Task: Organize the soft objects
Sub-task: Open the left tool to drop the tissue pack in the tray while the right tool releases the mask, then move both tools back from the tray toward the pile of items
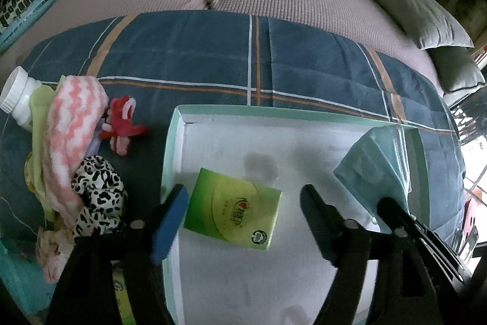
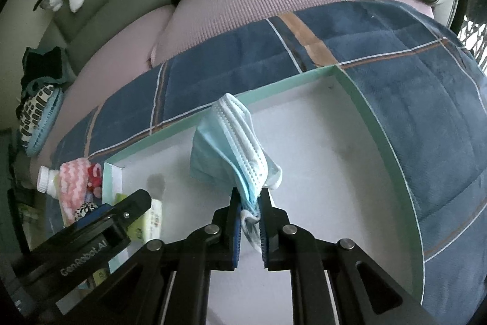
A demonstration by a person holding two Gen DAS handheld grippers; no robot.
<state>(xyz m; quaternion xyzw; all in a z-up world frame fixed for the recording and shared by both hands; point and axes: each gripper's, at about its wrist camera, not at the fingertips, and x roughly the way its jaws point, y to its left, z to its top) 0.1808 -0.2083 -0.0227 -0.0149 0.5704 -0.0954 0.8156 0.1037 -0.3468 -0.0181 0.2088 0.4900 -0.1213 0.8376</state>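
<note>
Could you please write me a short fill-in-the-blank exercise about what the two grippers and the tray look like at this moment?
1. The right gripper is shut on a bunch of light blue ____.
2. The left gripper hovers with its jaws ____ over the green tissue pack.
3. The tissue pack lies inside the white tray, whose rim is coloured ____.
4. The pink-and-white sock lies ____ the tray, on the blue blanket.

Missing words: face masks; open; mint green; outside
</note>
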